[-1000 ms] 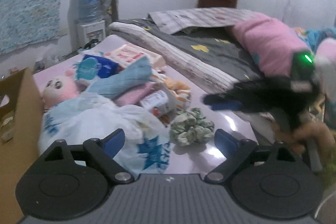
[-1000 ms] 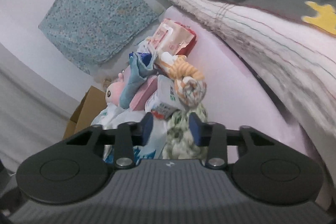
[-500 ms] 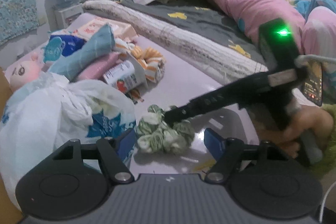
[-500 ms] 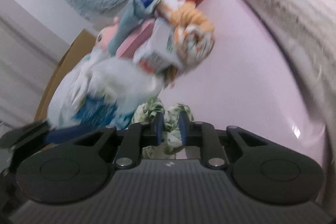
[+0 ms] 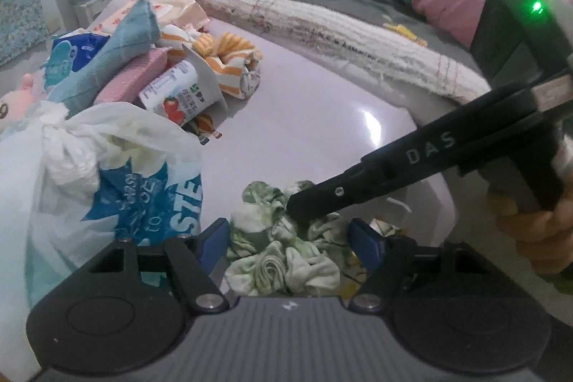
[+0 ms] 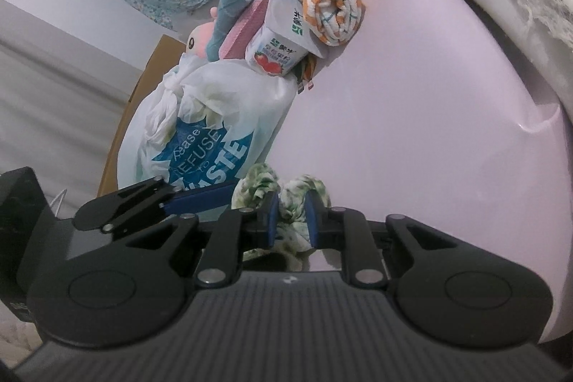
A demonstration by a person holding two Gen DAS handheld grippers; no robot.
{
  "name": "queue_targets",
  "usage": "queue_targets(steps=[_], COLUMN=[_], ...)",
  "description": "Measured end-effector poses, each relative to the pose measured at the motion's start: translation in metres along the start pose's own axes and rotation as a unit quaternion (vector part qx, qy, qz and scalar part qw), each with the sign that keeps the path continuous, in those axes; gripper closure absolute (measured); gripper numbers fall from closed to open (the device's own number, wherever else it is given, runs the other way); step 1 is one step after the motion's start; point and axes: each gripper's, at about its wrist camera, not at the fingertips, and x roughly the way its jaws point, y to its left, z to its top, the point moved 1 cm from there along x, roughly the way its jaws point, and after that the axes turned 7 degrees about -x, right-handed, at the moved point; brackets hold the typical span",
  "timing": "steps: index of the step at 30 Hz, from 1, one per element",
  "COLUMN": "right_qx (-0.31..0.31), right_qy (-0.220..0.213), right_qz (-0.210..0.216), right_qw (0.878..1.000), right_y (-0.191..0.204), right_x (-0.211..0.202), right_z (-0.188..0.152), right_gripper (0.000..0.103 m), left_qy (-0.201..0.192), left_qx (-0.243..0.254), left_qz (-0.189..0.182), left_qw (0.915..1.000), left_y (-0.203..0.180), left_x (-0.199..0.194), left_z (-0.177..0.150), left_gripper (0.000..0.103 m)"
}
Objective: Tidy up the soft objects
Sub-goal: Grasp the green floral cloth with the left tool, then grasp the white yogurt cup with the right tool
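Note:
A green-and-white crumpled scrunchie (image 5: 283, 249) lies on the pink table (image 5: 322, 117) at its near edge. My left gripper (image 5: 290, 238) is open, its blue fingers on either side of the scrunchie. My right gripper (image 6: 290, 217) is shut on the scrunchie (image 6: 292, 199), pinching a fold between its blue pads; in the left wrist view it reaches in from the right (image 5: 297, 206). An orange-striped rolled cloth (image 5: 236, 63), a blue folded towel (image 5: 118, 49), a pink cloth (image 5: 132, 81) and a pink doll (image 5: 14, 102) lie in a pile at the left.
A knotted white-and-blue plastic bag (image 5: 107, 178) sits just left of the scrunchie. A strawberry milk carton (image 5: 179, 95) and snack packets (image 5: 168, 13) lie in the pile. A cardboard box (image 6: 143, 102) stands behind the bag. Bedding (image 5: 322, 9) borders the table's far side.
My right gripper has closed further onto the scrunchie. My left gripper has moved forward and down, so its open fingers now straddle the scrunchie.

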Motion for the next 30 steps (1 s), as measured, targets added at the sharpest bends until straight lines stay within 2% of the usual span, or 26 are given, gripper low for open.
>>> queue_targets(steps=[3,8,11,16,20,23,27,30], right_qx=[-0.001,0.007,0.013,-0.030,-0.091,-0.117,-0.134,-0.147], right_qy=[0.002,-0.020,-0.045,-0.081,-0.102,-0.100,-0.080,-0.080], right_qz=[0.001,0.014,0.014,-0.012,-0.060,-0.094,-0.106,-0.115], right_qw=[1.000,1.000,0.999,0.996,0.989,0.984,0.982,0.979], right_y=[0.000,-0.003,-0.003,0.012,0.029,0.033,0.032,0.041], right_x=[-0.001,-0.012,-0.015,-0.006,0.009,0.024,0.041,0.048], right_z=[0.001,0.015,0.032,0.071,0.101,0.118,0.127,0.125], right_gripper=[0.088,0.082,0.079,0.078,0.079,0.080,0.084,0.088], left_qy=[0.008,0.007,0.008,0.009,0.008,0.007,0.006,0.005], left_qx=[-0.002,-0.004,-0.018,-0.038,-0.051,-0.058,-0.057,-0.060], left_qz=[0.003,0.016,0.017,0.021,0.021,0.018,0.018,0.015], left_qw=[1.0000,0.9998,0.9997,0.9990,0.9984,0.9981,0.9982,0.9981], left_y=[0.001,0.007,0.013,0.023,0.029,0.032,0.031,0.032], left_x=[0.006,0.006,0.005,0.002,-0.001,-0.003,-0.002,-0.002], left_z=[-0.001,-0.002,-0.002,-0.006,-0.009,-0.011,-0.011,-0.010], left_gripper=[0.037,0.064,0.069,0.070,0.070,0.070,0.069,0.069])
